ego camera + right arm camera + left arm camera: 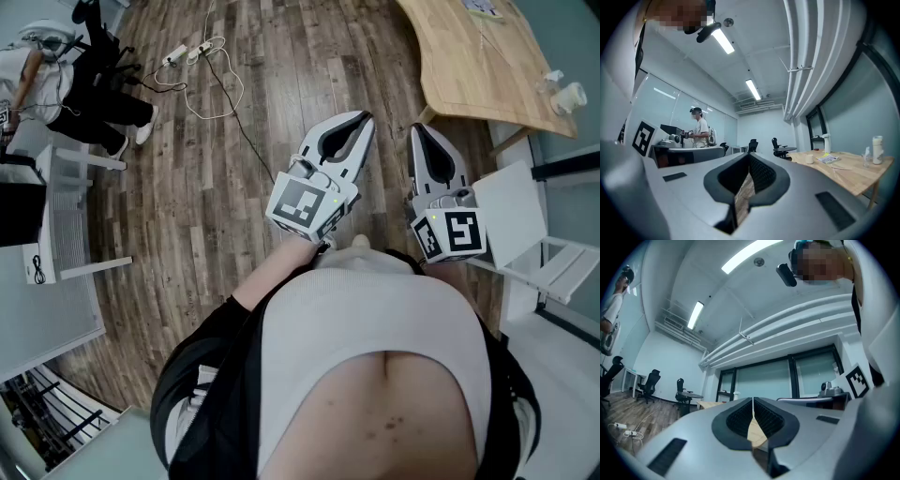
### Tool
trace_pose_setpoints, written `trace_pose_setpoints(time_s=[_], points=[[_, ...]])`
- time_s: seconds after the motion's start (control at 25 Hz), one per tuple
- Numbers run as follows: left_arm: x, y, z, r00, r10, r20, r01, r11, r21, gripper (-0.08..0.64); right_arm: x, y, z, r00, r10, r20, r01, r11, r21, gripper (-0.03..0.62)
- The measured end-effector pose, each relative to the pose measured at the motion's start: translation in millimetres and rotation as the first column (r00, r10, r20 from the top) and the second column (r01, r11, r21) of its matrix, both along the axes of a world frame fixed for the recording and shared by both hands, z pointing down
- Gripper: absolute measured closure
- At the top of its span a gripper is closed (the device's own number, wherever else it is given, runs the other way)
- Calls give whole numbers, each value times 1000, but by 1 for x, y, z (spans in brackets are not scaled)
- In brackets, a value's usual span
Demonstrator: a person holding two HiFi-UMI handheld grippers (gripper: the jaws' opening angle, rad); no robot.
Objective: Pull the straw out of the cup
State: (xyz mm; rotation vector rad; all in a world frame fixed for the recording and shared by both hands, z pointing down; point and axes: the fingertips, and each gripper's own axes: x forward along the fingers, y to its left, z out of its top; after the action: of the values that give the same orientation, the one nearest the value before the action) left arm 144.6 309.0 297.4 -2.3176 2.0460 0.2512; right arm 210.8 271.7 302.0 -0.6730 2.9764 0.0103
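Task isn't under way yet, by my reading. The person is standing over the plank floor [234, 187] w/ both tools held close to the torso, well apart from the wooden table [469, 66].

The left gripper [362, 122] is showing its jaws pressed together tip to tip w/ nothing btwn them. The right gripper [421, 131] is likewise meeting at the tips and carrying nothing.

In the right gripper view a small white cup [809, 159] is sitting toward the table's far end, just beyond some papers [829, 160]. It's prob. the target. The straw is too small to make out from here. A white roll [877, 150] is standing by the table's near corner, well apart from the cup.

Step in hand, as I'm judging it, is the approach:
- Walk along the table's edge till the cup is sitting right in front of both tools, and confirm the straw first.
- Spread both sets of jaws before reaching in.
- One gripper should be steadying the cup wall w/o squeezing hard, since a light cup tips or crumples.
- The other should be pinching the straw just above the rim, then drawing it straight up along its own axis. A sideways pull is likely dragging the cup over.
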Motion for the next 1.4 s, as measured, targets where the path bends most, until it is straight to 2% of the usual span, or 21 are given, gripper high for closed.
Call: trace_pose_setpoints(time_s=[0.28, 0.56, 1.04, 1.4], points=[[-3, -2, 2, 1000, -3, 0, 3, 1000, 3, 546, -3, 0, 2, 1000, -5, -2, 5, 1000, 9, 563], [0, 3, 7, 1000, 13, -16, -13, 1000, -2, 546, -4, 11, -4, 999, -18, 38, 18, 1000, 12, 561], [-2, 27, 5, 998, 57, -26, -57, 998, 16, 546, -11, 32, 2, 999, 20, 42, -20, 1000, -2, 561], [-17, 48, 25, 996, 76, -45, -77, 997, -18, 546, -21, 56, 20, 997, 71, 15, -70, 997, -25, 561]])
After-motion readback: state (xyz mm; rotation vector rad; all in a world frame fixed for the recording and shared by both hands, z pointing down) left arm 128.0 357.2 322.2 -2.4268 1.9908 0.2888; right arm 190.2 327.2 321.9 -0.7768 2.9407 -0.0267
